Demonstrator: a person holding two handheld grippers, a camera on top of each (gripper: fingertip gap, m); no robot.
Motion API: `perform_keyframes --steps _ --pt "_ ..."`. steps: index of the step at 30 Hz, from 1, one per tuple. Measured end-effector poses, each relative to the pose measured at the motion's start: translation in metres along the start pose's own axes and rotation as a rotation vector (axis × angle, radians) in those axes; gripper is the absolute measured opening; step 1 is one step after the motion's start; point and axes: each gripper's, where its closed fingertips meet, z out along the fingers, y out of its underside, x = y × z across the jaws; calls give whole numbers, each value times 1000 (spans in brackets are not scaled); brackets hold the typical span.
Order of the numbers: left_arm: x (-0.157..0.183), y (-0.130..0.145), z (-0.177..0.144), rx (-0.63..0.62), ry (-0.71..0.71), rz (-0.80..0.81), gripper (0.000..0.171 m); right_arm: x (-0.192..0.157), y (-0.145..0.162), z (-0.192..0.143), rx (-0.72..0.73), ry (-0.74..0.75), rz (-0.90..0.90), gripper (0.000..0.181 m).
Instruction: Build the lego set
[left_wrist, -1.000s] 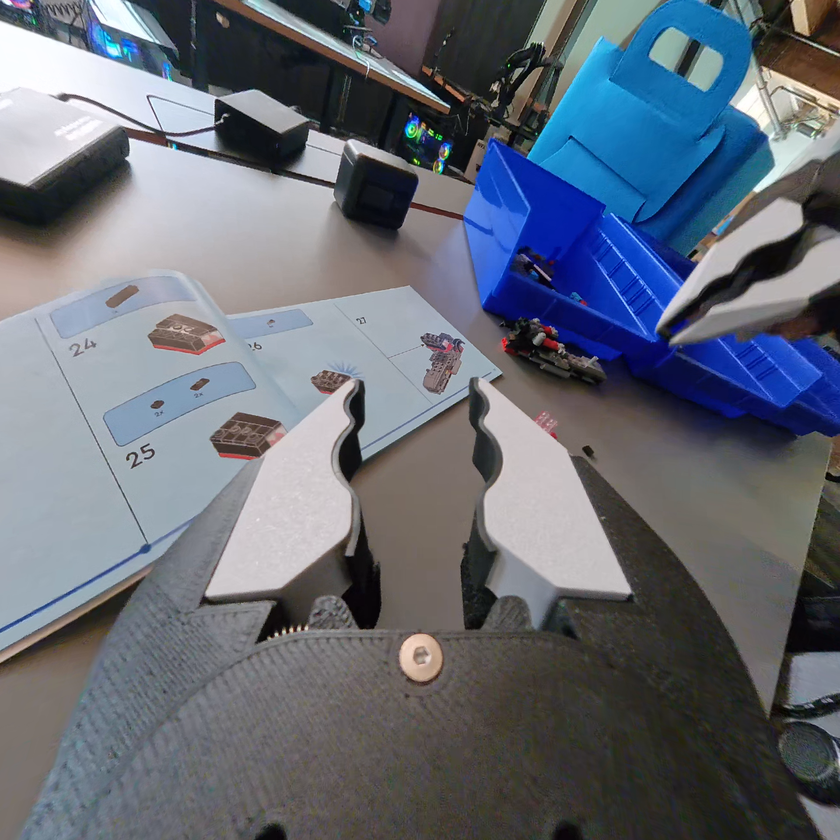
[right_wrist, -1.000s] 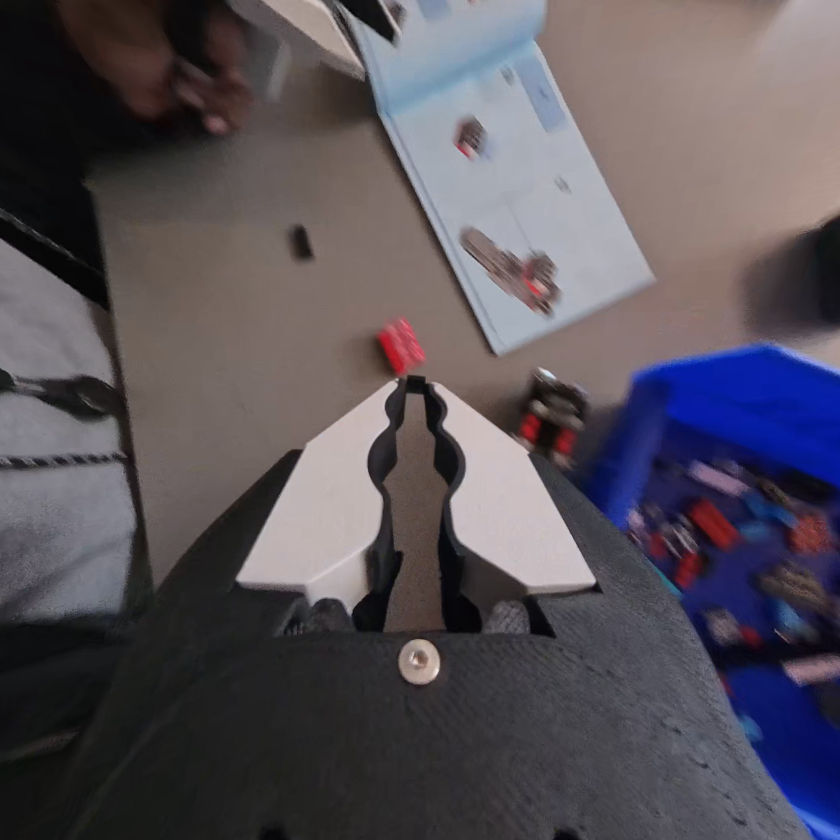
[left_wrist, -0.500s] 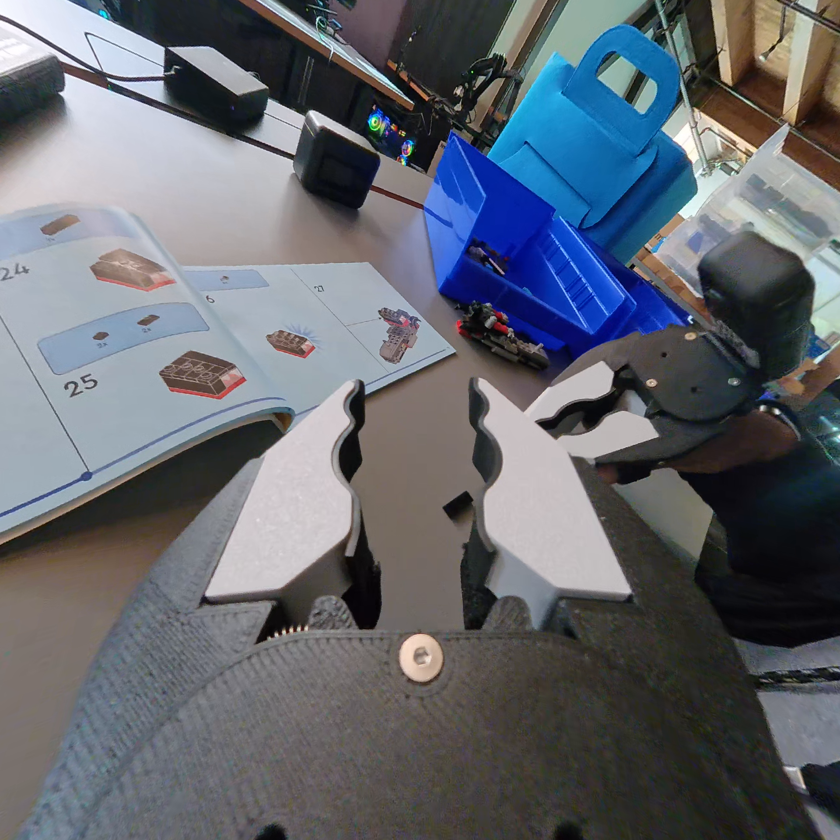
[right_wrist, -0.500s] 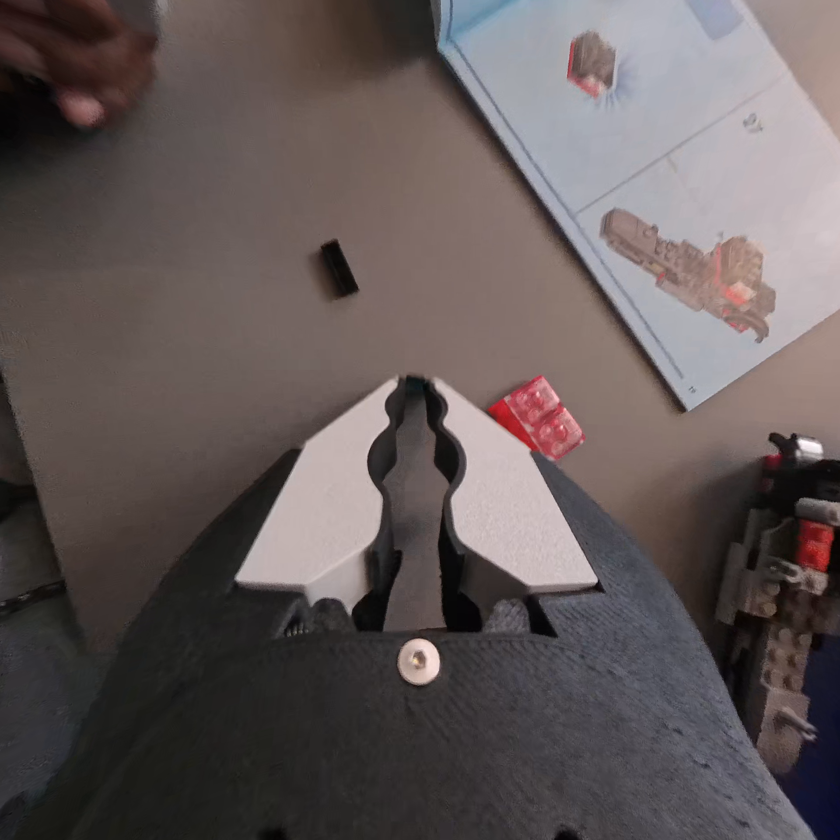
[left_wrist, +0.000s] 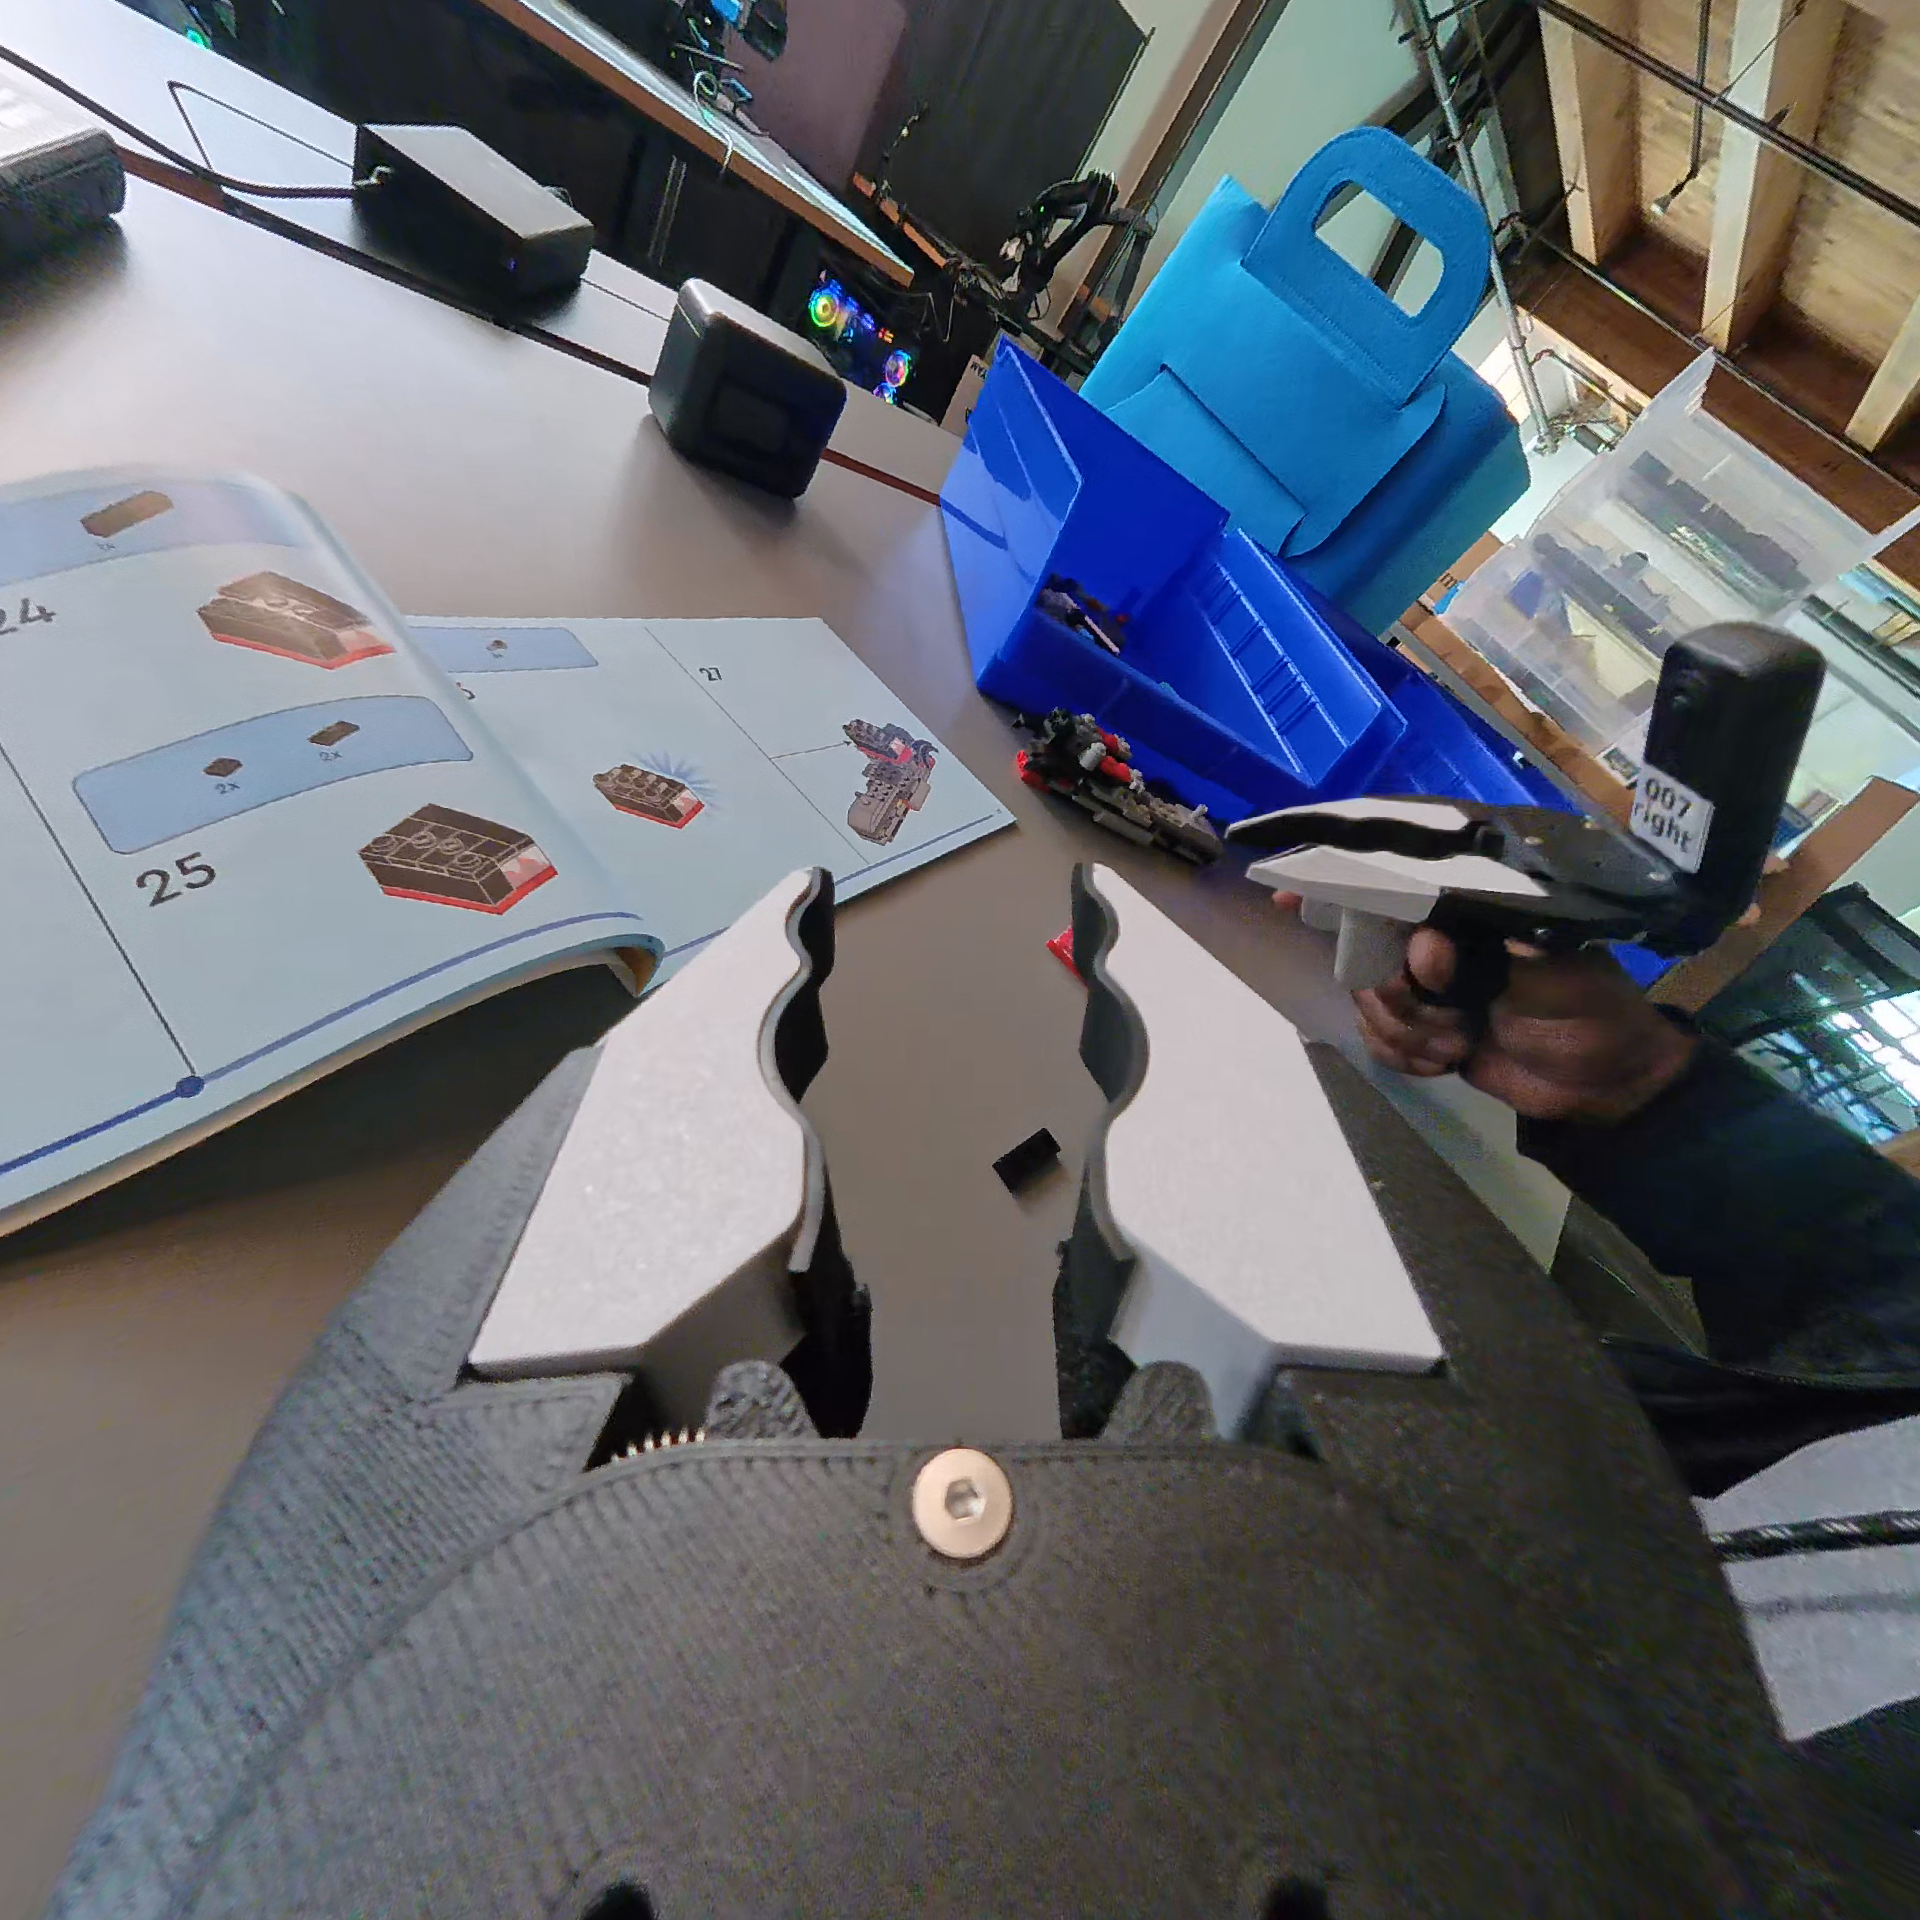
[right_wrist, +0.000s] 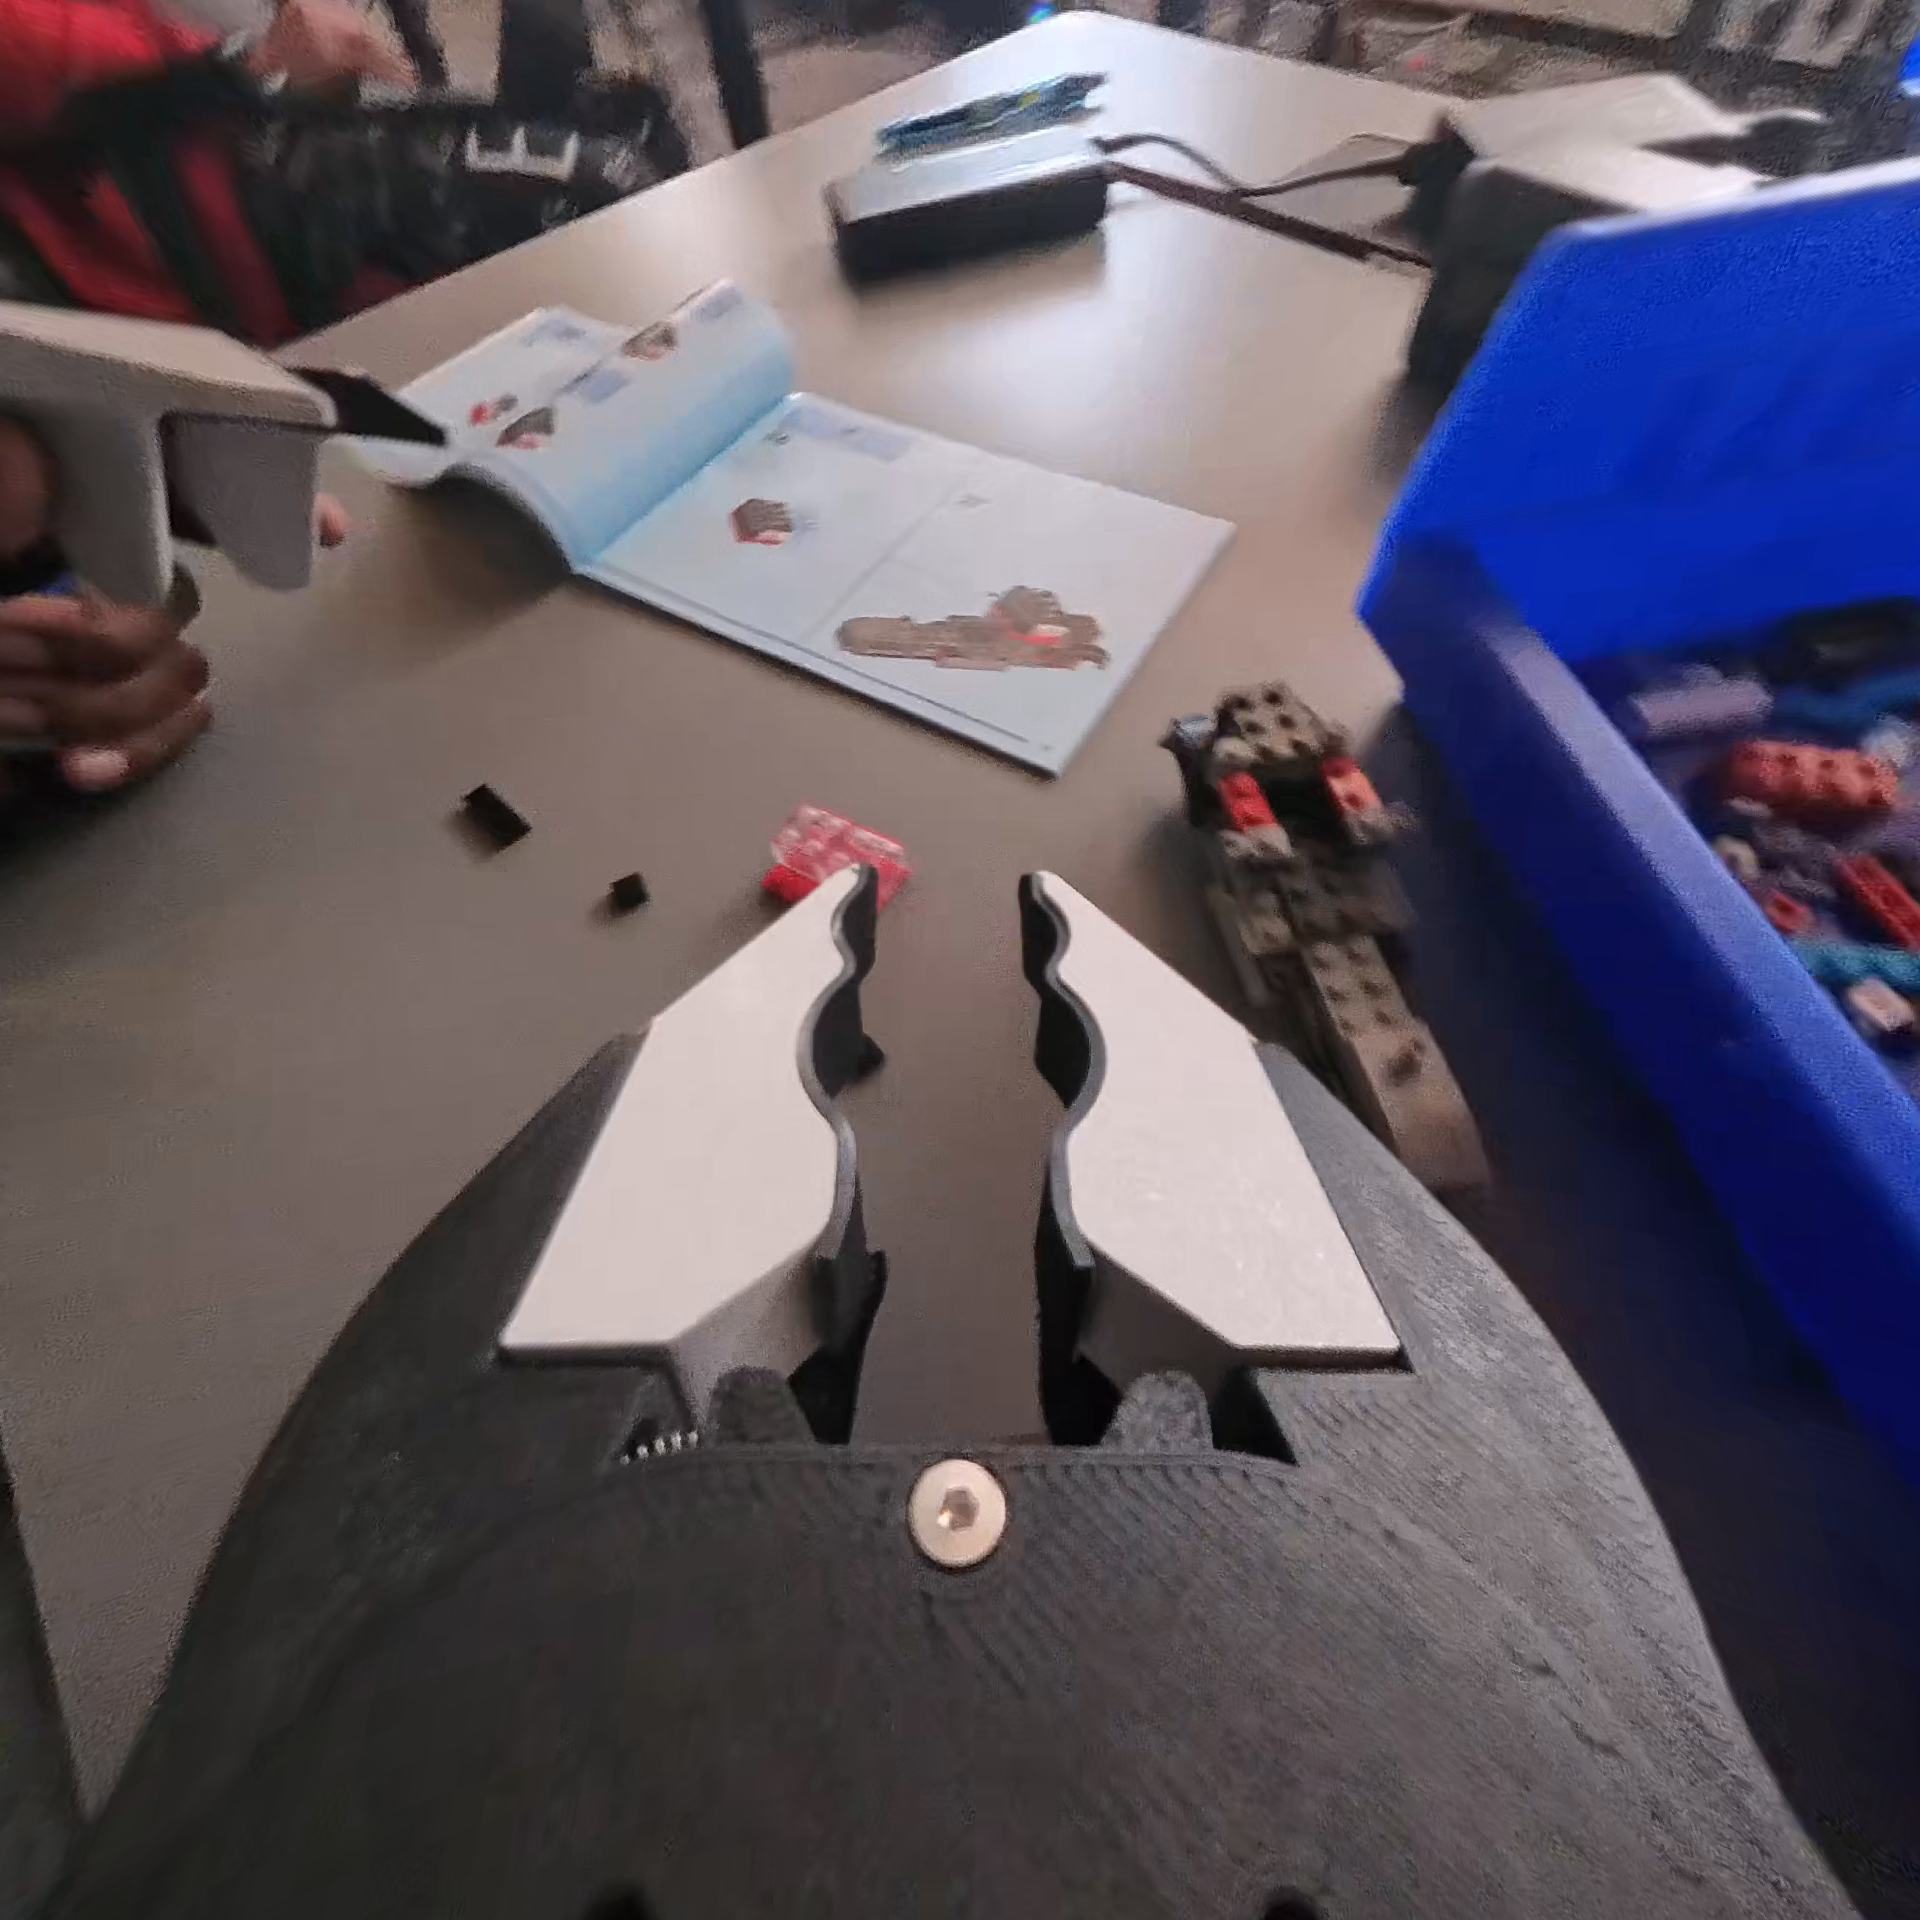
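Fingers (left_wrist: 717, 1049) of left gripper (left_wrist: 951, 894) spread, empty; right gripper (right_wrist: 945, 894) likewise parted. Red brick (right_wrist: 836, 847) just past right tips, small black piece (left_wrist: 1027, 1161) between left fingers (on table) — risk: tips nudge tiny pieces away — poor pinch.

A dark grey table (left_wrist: 312, 416) fills the lower frame — behind it, upper middle, another desk (left_wrist: 665, 114); upper right shows wooden beams (left_wrist: 1745, 156), possibly a ceiling, brightly daylit.

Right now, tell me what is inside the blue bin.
The blue bin holds a loose heap of small bricks, red, blue and grey among them. Its near wall hides the lower part, and blur prevents telling single pieces.
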Motion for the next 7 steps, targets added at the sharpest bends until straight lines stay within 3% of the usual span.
perform_keyframes --steps 4,7 --pt "-1 0 1 -5 -1 -12 46 18 -1 -11 81 40 112 29" --pt "-2 1 1 -7 1 -19 46 22 2 -7 54 30 155 29"
